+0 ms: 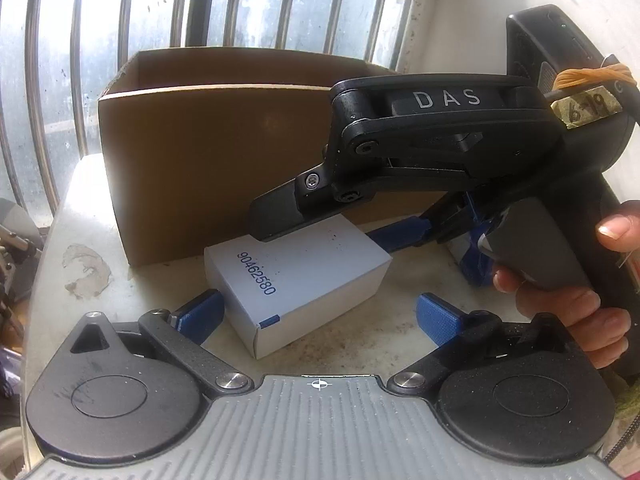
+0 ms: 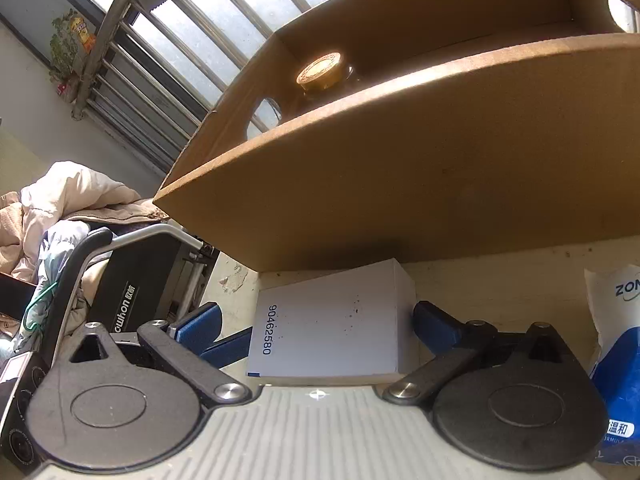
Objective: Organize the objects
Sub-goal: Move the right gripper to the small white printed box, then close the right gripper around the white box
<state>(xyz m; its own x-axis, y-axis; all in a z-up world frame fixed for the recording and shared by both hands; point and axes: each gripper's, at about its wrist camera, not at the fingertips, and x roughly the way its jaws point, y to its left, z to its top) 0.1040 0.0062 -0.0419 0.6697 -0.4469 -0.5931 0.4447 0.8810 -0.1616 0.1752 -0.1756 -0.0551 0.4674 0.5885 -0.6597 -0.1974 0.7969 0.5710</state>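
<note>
A white carton (image 1: 308,276) printed 90462580 lies flat on the pale tabletop (image 1: 360,344), just in front of an open cardboard box (image 1: 224,152). My left gripper (image 1: 318,316) is open; its left finger touches the carton's near corner and its right finger stands apart. My right gripper (image 1: 332,230) comes in from the right, held by a hand (image 1: 580,312), with one finger on each side of the carton's far end. In the right wrist view the carton (image 2: 332,324) sits between the fingers of my right gripper (image 2: 318,326), which is open and wide. The cardboard box (image 2: 400,180) holds a gold-lidded jar (image 2: 320,72).
A blue and white pouch (image 2: 616,344) lies on the table right of the carton. Beyond the table's left edge are a heap of clothes (image 2: 68,200) and a black framed seat (image 2: 132,280). Barred windows (image 1: 240,4) stand behind the cardboard box.
</note>
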